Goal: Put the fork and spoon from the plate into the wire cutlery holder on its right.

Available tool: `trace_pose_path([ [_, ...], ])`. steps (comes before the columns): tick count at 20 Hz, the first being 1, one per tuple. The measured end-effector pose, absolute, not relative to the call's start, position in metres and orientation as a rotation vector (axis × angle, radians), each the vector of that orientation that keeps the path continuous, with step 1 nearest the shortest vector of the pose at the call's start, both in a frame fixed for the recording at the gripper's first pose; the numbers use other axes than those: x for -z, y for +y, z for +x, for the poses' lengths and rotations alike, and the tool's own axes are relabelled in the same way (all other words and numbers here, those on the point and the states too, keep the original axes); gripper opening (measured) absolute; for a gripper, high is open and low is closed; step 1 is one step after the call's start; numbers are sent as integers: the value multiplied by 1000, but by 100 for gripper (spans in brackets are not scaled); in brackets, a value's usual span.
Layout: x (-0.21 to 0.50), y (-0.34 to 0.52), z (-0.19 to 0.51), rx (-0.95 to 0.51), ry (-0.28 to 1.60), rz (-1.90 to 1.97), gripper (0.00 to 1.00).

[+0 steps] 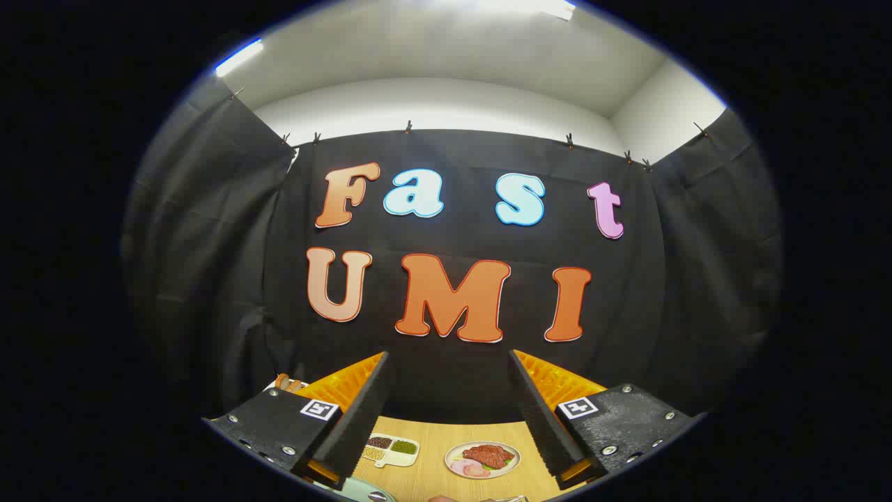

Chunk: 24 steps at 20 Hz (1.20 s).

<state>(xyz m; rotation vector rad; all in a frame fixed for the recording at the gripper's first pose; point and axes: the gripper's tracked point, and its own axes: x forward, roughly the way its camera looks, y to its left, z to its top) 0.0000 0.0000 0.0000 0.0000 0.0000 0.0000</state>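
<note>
Gripper view: the tongs (449,418) stand wide apart with nothing between them, held high and aimed mostly at the booth's black cloth wall. Their two dark ribbed fingers (355,418) slant inward toward the tips, each backed by an orange part and a black block carrying a small square marker.

Below, in the gap between the fingers, lies the wooden counter (432,474). On it, well beyond the fingertips, sits a round picture of a plate of meat (483,459), and to its left a flat divided tray picture with beans (390,450).

At the nearest edge of the counter, a pale rounded plate rim (355,491) shows a small shiny piece that may be cutlery. A sliver of thin wire (512,498) shows to its right. Which way the fork and spoon point cannot be told.
</note>
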Motion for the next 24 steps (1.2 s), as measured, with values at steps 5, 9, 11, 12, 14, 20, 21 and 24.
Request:
trace_pose_path([
  [5,3,3,1,-12,12,22,98],
  [9,5,6,-1,-21,23,34,98],
  [11,12,11,1,-32,41,32,99],
  [12,15,14,1,-36,54,32,99],
  [14,32,24,2,-54,109,35,98],
  [20,98,59,-5,-118,356,73,99],
  [21,111,67,-7,-139,397,76,99],
  [24,167,93,-17,-213,584,79,99],
])
